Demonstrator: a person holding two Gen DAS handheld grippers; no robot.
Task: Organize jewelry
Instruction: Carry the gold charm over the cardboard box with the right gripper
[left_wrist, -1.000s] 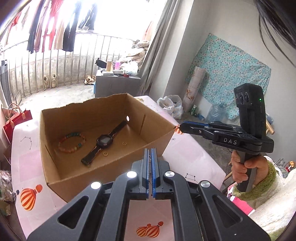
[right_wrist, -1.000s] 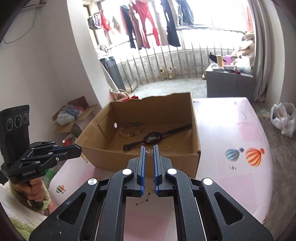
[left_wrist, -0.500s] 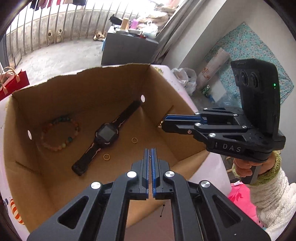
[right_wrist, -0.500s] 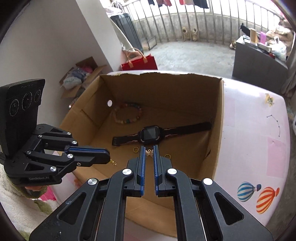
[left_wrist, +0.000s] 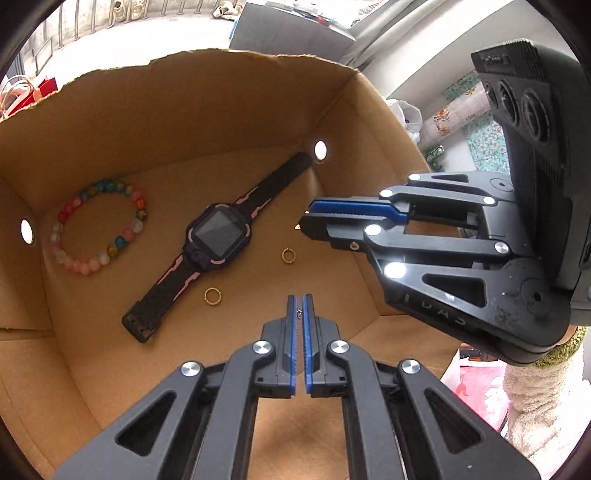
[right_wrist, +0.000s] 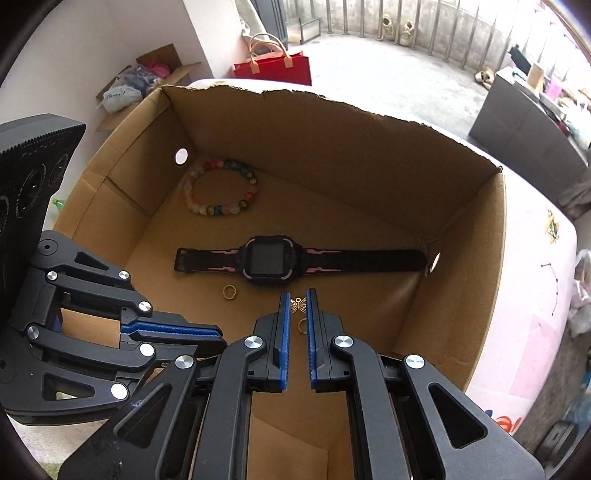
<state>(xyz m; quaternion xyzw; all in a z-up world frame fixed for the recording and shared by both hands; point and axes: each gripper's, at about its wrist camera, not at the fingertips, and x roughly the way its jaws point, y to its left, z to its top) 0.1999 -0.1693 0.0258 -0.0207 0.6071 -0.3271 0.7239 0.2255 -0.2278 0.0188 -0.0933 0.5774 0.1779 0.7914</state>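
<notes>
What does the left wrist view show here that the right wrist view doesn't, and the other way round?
Only the left wrist view shows the tiny silver piece pinched in the left gripper. Only the right wrist view shows clearly the gold butterfly charm in the right gripper, and the red bag beyond. Both show the box holding the watch, bead bracelet and two gold rings.

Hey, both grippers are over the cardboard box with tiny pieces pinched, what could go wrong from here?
1. The gold butterfly charm sits only at the right gripper tips, so it may slip out early.
2. The left gripper pinches a tiny silver piece that may snag on the ridged pads.
3. The grippers are close together over the cardboard box and may bump.
</notes>
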